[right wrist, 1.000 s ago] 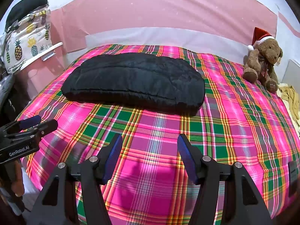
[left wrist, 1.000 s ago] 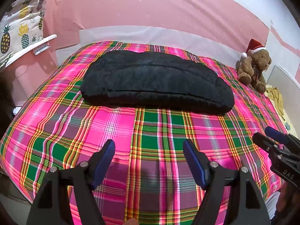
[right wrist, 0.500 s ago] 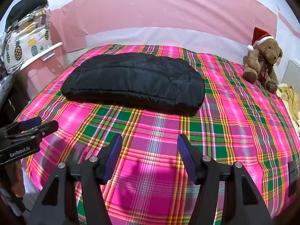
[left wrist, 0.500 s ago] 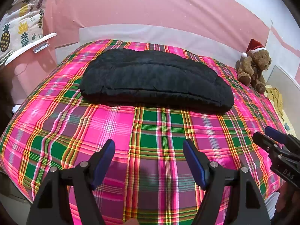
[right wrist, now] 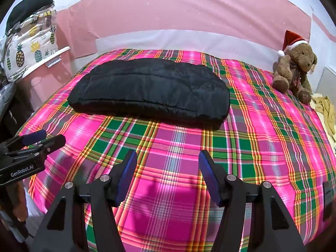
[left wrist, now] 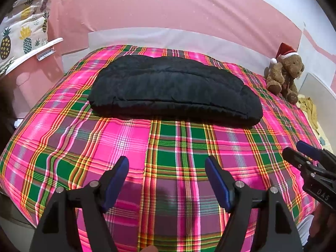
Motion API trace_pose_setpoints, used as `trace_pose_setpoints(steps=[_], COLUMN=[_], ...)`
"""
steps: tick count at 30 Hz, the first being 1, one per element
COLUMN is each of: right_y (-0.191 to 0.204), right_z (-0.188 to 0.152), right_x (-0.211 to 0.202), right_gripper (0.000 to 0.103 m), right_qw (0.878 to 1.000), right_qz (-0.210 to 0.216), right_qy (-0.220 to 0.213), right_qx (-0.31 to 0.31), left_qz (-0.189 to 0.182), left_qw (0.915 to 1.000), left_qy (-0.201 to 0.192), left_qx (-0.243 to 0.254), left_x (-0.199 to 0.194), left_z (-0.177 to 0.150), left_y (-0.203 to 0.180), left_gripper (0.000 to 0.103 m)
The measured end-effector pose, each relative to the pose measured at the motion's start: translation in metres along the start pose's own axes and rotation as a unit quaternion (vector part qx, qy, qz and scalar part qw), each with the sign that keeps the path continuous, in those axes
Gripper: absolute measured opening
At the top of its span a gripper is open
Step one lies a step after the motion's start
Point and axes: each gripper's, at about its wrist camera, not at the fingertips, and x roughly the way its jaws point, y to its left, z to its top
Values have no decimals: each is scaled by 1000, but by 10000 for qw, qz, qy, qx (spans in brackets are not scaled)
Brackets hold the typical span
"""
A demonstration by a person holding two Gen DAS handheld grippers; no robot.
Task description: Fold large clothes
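A black padded garment (left wrist: 174,88) (right wrist: 151,90) lies folded into a long flat bundle across the far half of the bed. My left gripper (left wrist: 167,163) hovers open over the near part of the bedspread, well short of the garment, nothing between its blue pads. My right gripper (right wrist: 168,157) is also open and empty, above the bedspread nearer the garment's right end. Each gripper shows in the other's view: the right gripper (left wrist: 298,151) at the right edge, the left gripper (right wrist: 50,139) at the left edge.
The bed carries a pink, green and yellow plaid spread (left wrist: 105,138) (right wrist: 262,130). A brown teddy bear in a Santa hat (left wrist: 284,71) (right wrist: 294,71) sits at the far right corner. A pineapple-print cushion (right wrist: 29,48) rests on a white shelf at left. Yellow cloth (right wrist: 327,109) lies right of the bed.
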Motion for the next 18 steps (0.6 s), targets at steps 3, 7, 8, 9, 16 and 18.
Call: trace_pose_setpoints(steps=[3, 7, 8, 9, 16, 18], right_y=[0, -1, -1, -1, -1, -3], right_z=[0, 0, 0, 0, -1, -2], right_x=[0, 1, 1, 1, 3, 4], right_gripper=[61, 61, 61, 61, 61, 61], right_qw=[10000, 10000, 10000, 10000, 10000, 10000], right_qz=[2, 1, 1, -4, 2, 1], right_qy=[-1, 2, 1, 0, 13, 18], right_qx=[-5, -8, -11, -12, -11, -11], left_qz=[24, 33, 38, 50, 88, 54], left_qw=[10000, 10000, 10000, 10000, 9999, 9999], left_qy=[2, 54, 56, 49, 71, 111], left_qx=[15, -1, 1, 10, 69, 28], left_x=[0, 3, 3, 3, 6, 8], left_z=[1, 1, 1, 1, 0, -1], left_y=[-1, -1, -2, -2, -5, -5], left_gripper=[76, 76, 76, 76, 76, 76])
